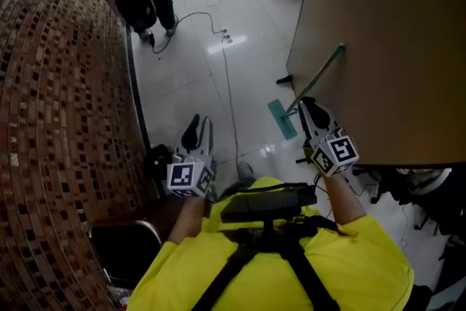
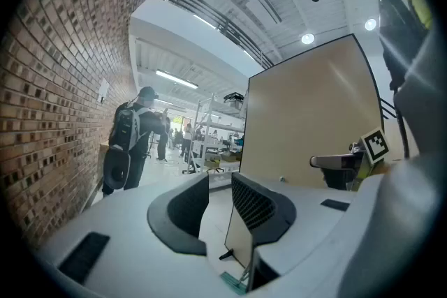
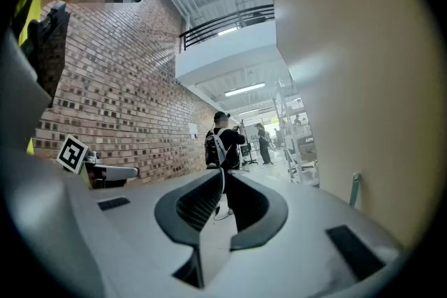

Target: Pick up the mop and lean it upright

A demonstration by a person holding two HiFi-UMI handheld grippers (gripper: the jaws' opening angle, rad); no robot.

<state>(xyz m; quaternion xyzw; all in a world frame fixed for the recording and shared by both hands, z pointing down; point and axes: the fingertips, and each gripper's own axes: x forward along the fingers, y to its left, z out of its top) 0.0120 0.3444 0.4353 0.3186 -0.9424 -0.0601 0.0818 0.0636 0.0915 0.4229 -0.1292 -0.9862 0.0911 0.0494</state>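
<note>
Teal-headed mop leans upright against tan board, head on pale floor. Right gripper near lower handle, not gripping it; fingers closed tip to tip, empty. Left gripper well apart, beside brick wall; fingers slightly parted, nothing between.

Mop: 1 teal flat head resting on the floor; slim handle tilted, top end leaning against the beige panel.
</note>
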